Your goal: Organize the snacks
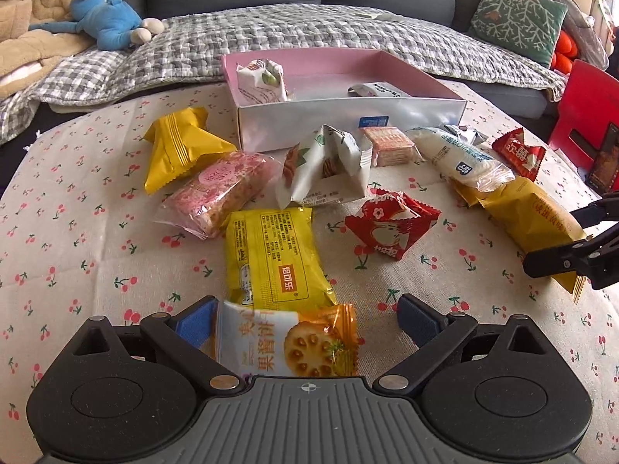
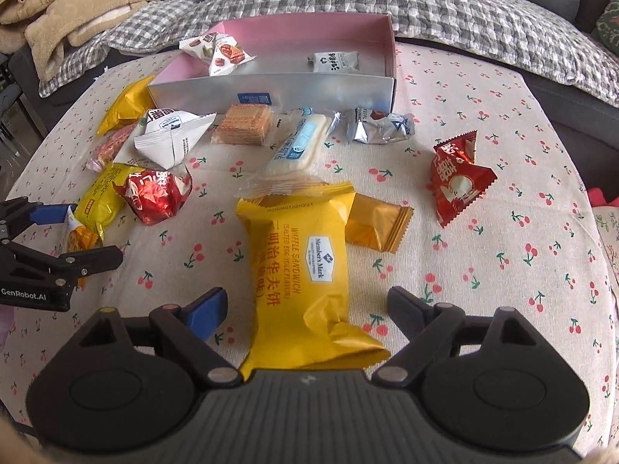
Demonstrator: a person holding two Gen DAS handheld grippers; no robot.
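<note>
Through the left wrist camera, I am holding my left tool [image 1: 305, 319] wide open over the orange biscuit packet [image 1: 294, 342], which is lying on the table [image 1: 77, 208] between the fingers, nearer the left one. The pink box [image 1: 348, 77] is sitting straight ahead, past the scattered snacks.

Through the right wrist camera, I am keeping my right tool [image 2: 305, 307] open around the yellow waffle packet [image 2: 305, 274]. Its long axis is running along the fingers, toward the box, so the fingers would close across its narrow width.
</note>
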